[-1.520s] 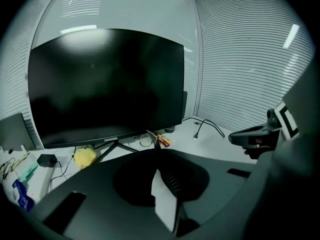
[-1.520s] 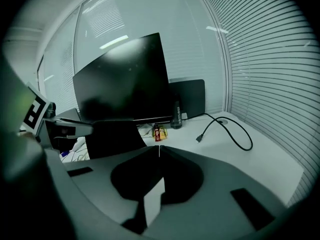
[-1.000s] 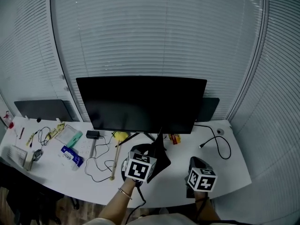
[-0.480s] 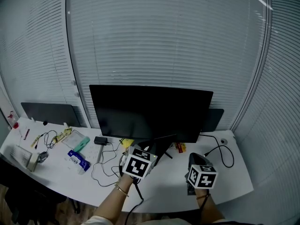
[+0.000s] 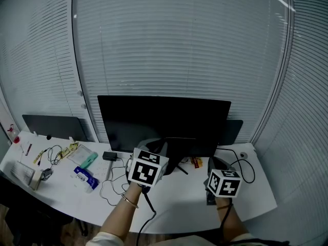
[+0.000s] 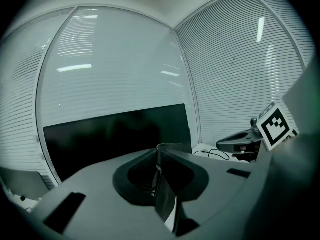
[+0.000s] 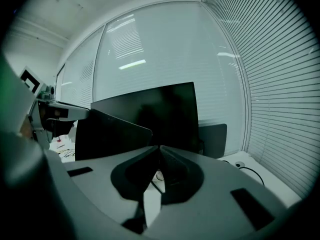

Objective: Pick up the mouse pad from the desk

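Since the mouse pad is already off the desk, pinched by one edge in the left gripper and held in the air in front of the monitor, the step in hand looks like finishing the lift cleanly. The jaws are nearly together with the thin dark sheet clamped between them, so the grip should be kept firm and even, because a limp pad held by one edge will probably sag or swing. I would carry it clear of the monitor's lower edge and its stand, and keep it away from the loose cables. The right gripper has its jaws pressed together at the tips with nothing in them; it sits beside the pad and, I judge, could steady the free edge if it droops

Counted: one mouse pad, two grippers, one monitor, two smaller dark panels behind it, one at each side, one black adapter, one teal item, one blue packet, and at least two black cables
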Tool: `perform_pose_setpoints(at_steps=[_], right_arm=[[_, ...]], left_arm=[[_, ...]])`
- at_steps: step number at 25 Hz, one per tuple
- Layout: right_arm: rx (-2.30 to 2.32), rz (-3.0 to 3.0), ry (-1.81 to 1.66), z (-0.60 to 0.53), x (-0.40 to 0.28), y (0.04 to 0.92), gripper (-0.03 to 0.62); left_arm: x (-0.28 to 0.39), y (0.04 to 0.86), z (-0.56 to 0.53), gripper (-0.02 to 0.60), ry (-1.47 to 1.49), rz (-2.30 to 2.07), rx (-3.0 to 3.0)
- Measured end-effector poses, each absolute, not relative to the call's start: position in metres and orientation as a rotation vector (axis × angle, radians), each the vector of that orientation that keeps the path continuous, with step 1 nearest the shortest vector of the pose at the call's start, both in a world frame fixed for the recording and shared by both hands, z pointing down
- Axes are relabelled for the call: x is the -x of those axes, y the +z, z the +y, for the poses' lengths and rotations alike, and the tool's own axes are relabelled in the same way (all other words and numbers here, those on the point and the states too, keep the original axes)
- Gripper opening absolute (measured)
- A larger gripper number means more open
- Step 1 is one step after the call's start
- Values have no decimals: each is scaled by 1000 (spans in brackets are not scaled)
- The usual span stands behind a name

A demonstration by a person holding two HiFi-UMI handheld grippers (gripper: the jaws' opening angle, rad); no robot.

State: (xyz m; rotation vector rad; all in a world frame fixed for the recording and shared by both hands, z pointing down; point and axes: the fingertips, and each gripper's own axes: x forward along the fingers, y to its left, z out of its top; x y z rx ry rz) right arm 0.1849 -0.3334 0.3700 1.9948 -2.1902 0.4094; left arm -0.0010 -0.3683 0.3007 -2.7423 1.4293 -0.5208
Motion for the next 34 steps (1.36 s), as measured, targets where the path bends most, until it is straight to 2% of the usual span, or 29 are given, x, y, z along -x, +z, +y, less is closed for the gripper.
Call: perform_pose_setpoints(at_steps=[7, 12, 34], right_arm=[[-1993, -2173, 415, -334, -190, 368, 34], [-1996, -2097, 254, -329, -198, 358, 32], [-1991, -2119, 339, -335, -209, 372, 32]], left_arm=[[-4, 298, -373, 43, -500, 1436, 2754], [-10, 301, -374, 41, -499, 1433, 2762], [-25, 308, -383, 41, -525, 1428, 2768]])
